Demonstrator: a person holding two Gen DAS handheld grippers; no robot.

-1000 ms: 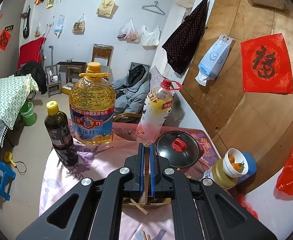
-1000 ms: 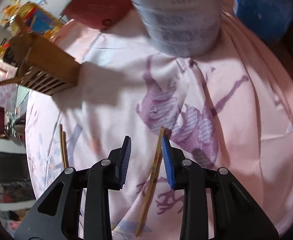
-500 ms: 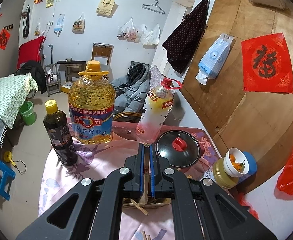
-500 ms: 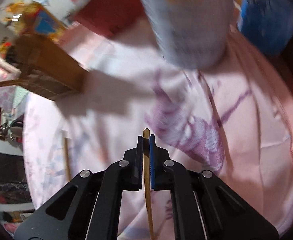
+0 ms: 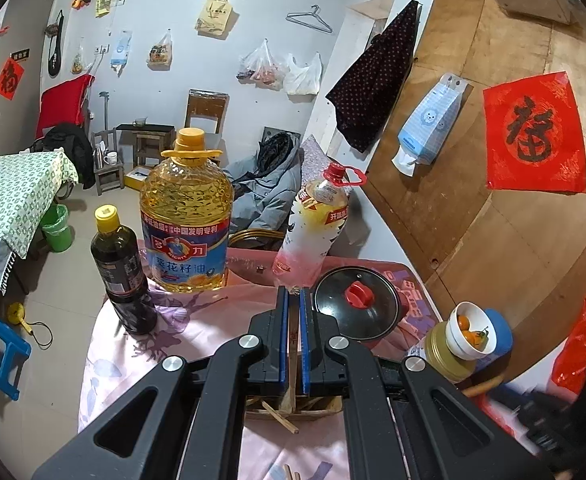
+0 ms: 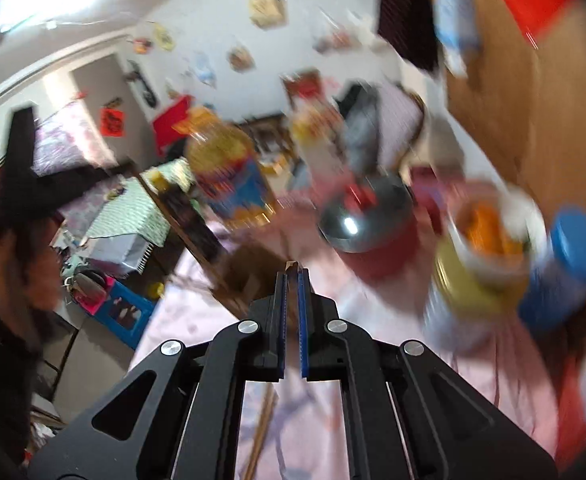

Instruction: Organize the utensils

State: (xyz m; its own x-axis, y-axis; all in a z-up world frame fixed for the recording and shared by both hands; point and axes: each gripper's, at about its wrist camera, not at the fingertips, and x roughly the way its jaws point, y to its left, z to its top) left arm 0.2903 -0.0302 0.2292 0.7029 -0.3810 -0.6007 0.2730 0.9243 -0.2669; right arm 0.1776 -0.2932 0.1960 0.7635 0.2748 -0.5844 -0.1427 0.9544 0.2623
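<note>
The left gripper (image 5: 292, 300) is pressed together on the upright wooden divider of a chopstick holder (image 5: 293, 406), a slatted wooden box sitting on the pink tablecloth (image 5: 221, 316) right under the jaws. A loose chopstick (image 5: 280, 419) is seen lying slantwise across the holder's front. Past the blue pads, a big jug of cooking oil (image 5: 187, 220), a dark sauce bottle (image 5: 123, 276) with a yellow cap and a tall drink bottle (image 5: 313, 232) with a red cap are lined up at the far edge of the table. A glass pot lid (image 5: 357, 308) with a red knob is found just right of the gripper, and beyond it a white bowl of small oranges (image 5: 471, 330) is perched on a gold-lidded can, with a blue-capped container close behind.

The right wrist view is badly smeared, so not much can be trusted. The right gripper (image 6: 292, 276) is nearly shut and a thin wooden chopstick tip (image 6: 291, 266) is seen poking out from between the pads, so a chopstick is being pinched there. It's raised above the tablecloth, pointed toward the pot lid (image 6: 367, 216) and oil jug (image 6: 229, 176). Another stick (image 6: 263, 428) is left lying on the cloth below the jaws.
</note>
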